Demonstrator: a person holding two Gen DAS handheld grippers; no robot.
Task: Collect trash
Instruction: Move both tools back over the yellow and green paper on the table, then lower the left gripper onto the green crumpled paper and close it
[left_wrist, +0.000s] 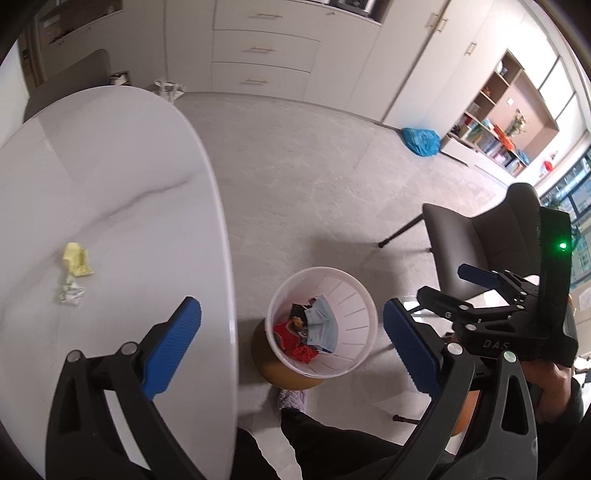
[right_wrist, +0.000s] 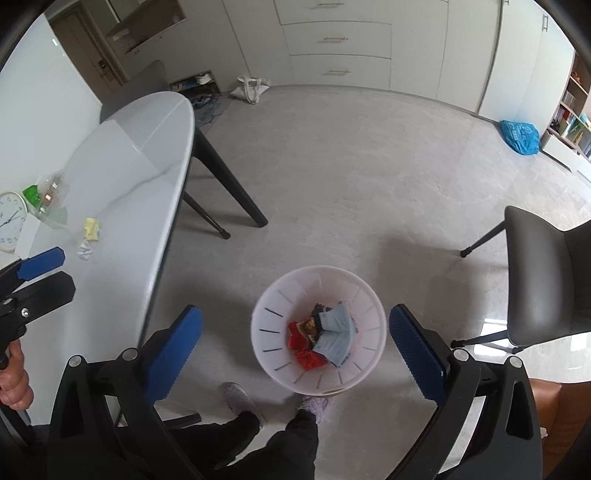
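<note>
White bin (right_wrist: 275, 295) on floor, holding wrappers (right_wrist: 321, 338); left gripper (left_wrist: 291, 339) and right gripper (right_wrist: 295, 350) both spread, empty; yellow scrap (left_wrist: 77, 259) on table (left_wrist: 110, 177).

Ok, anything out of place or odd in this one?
Two crumpled scraps, the yellow paper and the pale wad, lie on the white table rather than in the bin. A blue plastic bag sits loose on the floor by the shelves. Nothing spilled or damaged.

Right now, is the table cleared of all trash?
No: a yellow crumpled wad and a white crumpled scrap lie on the white table.
</note>
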